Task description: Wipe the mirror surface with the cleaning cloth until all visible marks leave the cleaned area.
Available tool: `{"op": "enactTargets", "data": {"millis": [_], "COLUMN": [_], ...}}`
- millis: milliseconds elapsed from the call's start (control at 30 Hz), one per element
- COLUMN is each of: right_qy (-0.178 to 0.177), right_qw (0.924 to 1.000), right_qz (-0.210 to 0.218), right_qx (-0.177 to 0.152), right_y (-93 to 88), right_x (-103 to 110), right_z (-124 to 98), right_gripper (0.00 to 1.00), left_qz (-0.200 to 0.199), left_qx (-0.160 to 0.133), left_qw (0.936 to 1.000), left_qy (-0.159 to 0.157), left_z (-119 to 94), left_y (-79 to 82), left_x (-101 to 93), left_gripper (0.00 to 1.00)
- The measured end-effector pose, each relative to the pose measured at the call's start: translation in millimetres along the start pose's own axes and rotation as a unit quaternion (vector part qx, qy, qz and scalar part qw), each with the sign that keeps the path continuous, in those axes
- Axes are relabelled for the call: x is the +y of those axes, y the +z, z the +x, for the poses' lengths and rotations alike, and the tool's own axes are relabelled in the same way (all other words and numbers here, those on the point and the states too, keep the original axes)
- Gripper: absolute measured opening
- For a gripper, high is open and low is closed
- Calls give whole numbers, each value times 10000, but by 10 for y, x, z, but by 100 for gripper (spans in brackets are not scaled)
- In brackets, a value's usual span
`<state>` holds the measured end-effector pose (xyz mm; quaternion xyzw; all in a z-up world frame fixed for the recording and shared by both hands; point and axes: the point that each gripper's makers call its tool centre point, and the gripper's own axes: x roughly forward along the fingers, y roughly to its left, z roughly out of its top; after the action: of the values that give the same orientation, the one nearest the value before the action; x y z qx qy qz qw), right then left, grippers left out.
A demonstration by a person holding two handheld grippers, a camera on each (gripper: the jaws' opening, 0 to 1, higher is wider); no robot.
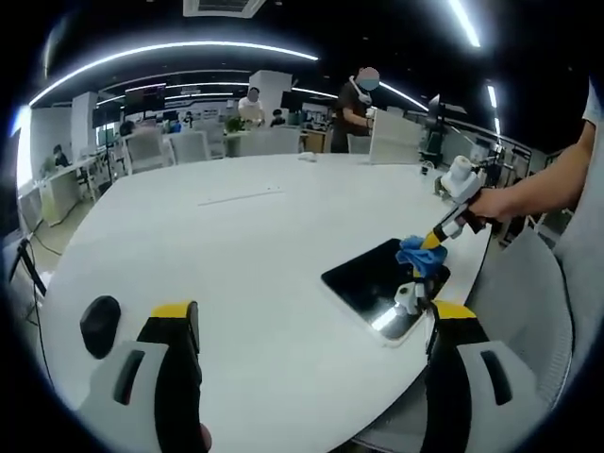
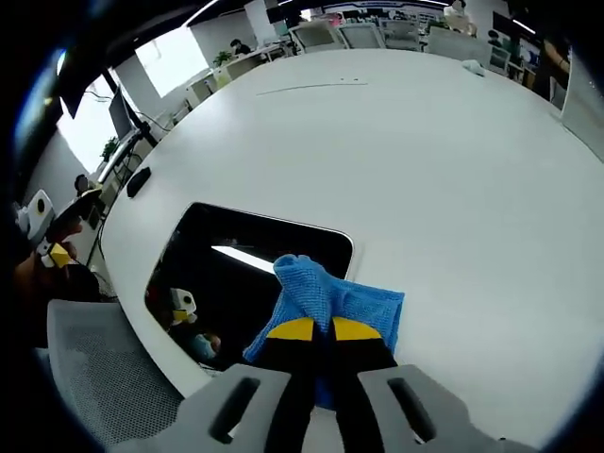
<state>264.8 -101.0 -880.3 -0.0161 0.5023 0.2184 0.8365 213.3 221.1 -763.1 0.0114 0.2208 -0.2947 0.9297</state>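
Mirror [image 1: 382, 280], dark, rounded rectangle, lies flat on white tabletop [image 1: 245, 283] near its edge, ahead and right of left gripper [image 1: 311, 326] jaws in left gripper view. Left jaws spread wide, nothing between them, yellow-tipped. Small dark object [image 1: 99, 324] sits on tabletop just left of left jaw. Right gripper [image 1: 436, 238] enters that view from the right, held by a person's hand [image 1: 491, 201], blue cleaning cloth [image 1: 420, 255] at its tip resting on mirror's right part. People stand at desks far beyond the jaws.

Right gripper view: mirror [image 2: 226, 274] lies just ahead and left of right gripper [image 2: 313, 330] jaws, reflecting a ceiling light strip. Jaws pressed together, pinching cleaning cloth [image 2: 330, 300], which bunches up ahead of the tips and spreads right of them, covering mirror's near right corner and touching tabletop [image 2: 406, 170]. Mesh chair back [image 2: 109, 373] sits left of jaws, below tabletop edge.
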Motion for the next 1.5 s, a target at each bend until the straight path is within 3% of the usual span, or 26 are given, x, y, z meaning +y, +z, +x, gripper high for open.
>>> {"op": "enactTargets", "data": {"millis": [433, 767, 867, 1033, 1333, 1500], "right_qy": [-190, -71, -90, -81, 5, -120], "right_qw": [9997, 9997, 9994, 9998, 9996, 9996], "right_qz": [-169, -208, -317, -145, -181, -228], "right_qx": [61, 127, 143, 118, 194, 113], "right_y": [-5, -50, -103, -168, -274, -284], "right_x": [10, 97, 135, 157, 237, 257], "right_z": [16, -46, -61, -88, -152, -160], "right_gripper": [0, 0, 0, 0, 0, 0], "left_qz": [32, -64, -21, -32, -32, -40], "left_qx": [41, -23, 37, 87, 28, -31], "left_qw": [10000, 10000, 10000, 9999, 9999, 9998], "left_qy": [49, -27, -66, -45, 103, 218], "left_z": [-39, 24, 40, 54, 73, 63], "left_y": [2, 21, -35, -115, -75, -59], "left_x": [-107, -100, -128, -195, -234, -241], "left_gripper": [99, 99, 99, 99, 99, 99]}}
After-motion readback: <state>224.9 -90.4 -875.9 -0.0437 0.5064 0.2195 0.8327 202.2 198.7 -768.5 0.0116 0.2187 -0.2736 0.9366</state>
